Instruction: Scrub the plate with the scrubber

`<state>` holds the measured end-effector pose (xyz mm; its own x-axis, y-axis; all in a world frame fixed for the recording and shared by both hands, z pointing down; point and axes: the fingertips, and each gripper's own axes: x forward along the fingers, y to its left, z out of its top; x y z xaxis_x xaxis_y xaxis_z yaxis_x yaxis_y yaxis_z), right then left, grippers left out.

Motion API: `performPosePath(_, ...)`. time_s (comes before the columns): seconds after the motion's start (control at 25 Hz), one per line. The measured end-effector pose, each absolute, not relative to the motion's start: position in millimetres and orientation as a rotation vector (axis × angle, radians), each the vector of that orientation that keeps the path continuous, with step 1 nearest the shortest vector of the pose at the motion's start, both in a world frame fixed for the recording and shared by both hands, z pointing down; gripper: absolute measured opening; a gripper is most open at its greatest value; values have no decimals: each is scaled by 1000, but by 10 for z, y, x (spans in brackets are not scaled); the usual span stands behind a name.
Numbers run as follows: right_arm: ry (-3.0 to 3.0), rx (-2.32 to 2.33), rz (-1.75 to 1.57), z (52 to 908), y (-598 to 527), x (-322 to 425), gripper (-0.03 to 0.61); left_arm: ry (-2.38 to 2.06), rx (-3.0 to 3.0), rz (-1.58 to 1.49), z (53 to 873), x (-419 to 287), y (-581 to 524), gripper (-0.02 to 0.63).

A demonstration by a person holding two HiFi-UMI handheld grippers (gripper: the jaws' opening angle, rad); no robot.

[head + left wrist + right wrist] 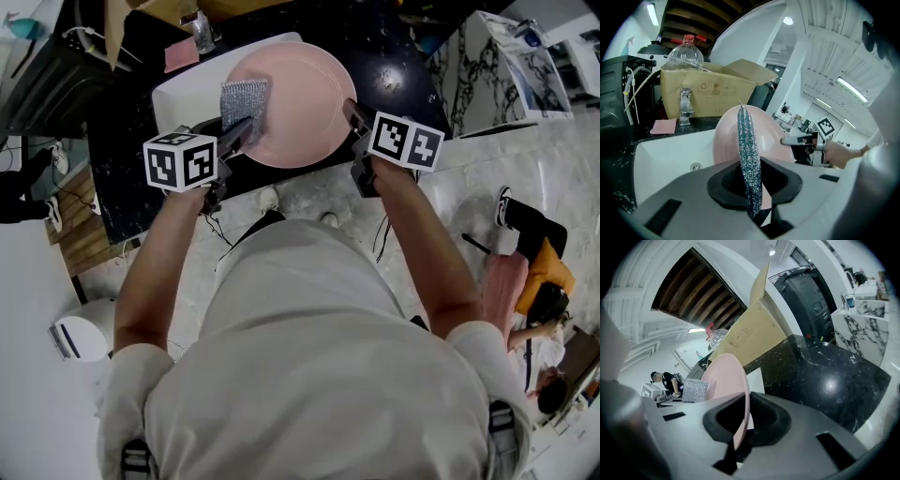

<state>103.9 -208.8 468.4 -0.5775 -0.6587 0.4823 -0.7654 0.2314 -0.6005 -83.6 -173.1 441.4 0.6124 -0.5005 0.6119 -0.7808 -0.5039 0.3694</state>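
From the head view, both forearms are seen extended forward over a white sink (187, 84) set in a black counter (394, 56).

The left gripper (234, 136) is closed on the scrubber (245, 101). In the left gripper view the scrubber (749, 154) is clamped between the jaws by its near end and is seen edge-on. Its long axis runs straight out from the jaws, away from the person, and its free end points at the plate (724, 136). In the head view its broad silver face is laid over the left part of the plate (295, 103) and appears to rest on it.

The right gripper (354, 114) is closed on the plate's right rim. In the right gripper view the pink rim (738, 413) is pinched between the jaws. From there the plate rises up and to the left, tilted, with the scrubber (696, 390) against its face on the far side.

The plate is held above the sink, its face turned up towards the head camera. A drain (695, 166) is seen in the sink floor below it.

Behind the sink, a tap (685, 108) and a pink cloth (663, 126) stand on the counter. Further back, an open cardboard box (708, 91) is seen, with a clear bottle (685, 51) above it.
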Motion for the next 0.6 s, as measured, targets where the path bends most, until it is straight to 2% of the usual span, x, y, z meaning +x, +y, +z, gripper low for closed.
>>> performPosePath(0.4, -2395, 1304, 1243, 4627, -2029, 788, 23, -801, 2293, 498, 4189, 107, -1895, 71)
performPosePath(0.6, -2398, 1307, 1246, 4604, -1994, 764, 23, -760, 2281, 507, 4241, 208, -1896, 71)
